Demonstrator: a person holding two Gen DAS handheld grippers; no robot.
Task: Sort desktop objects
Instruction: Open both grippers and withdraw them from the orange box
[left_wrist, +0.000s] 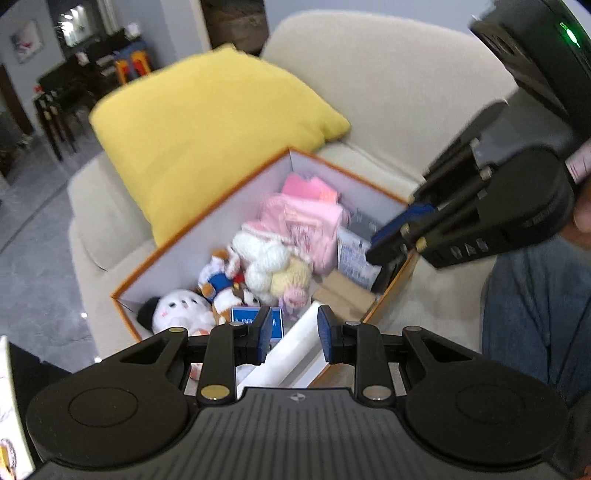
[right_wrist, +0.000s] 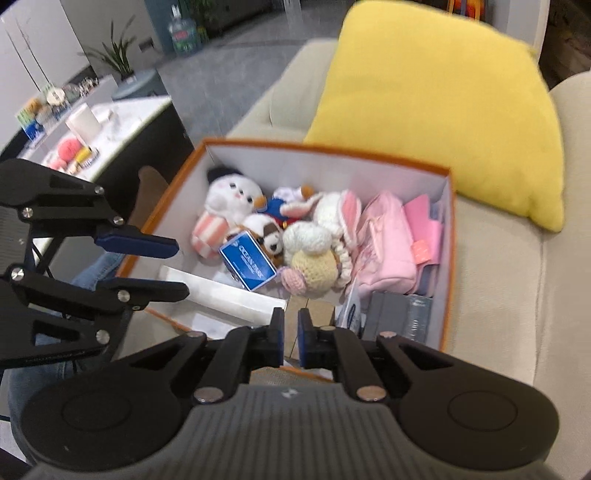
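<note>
overhead, both claws empty above the orange box (right_wrist: 447, 258): left claw (left_wrist: 291, 338) parted, right claw (right_wrist: 291, 339) narrow.

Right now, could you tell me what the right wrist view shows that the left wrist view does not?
Only the right wrist view shows the white table with small items, a potted plant and a water bottle. Only the left wrist view shows dark dining chairs and a wall picture. Both share the orange-rimmed box of plush toys on the beige sofa, the yellow cushion, the blue card, and both grippers.
</note>
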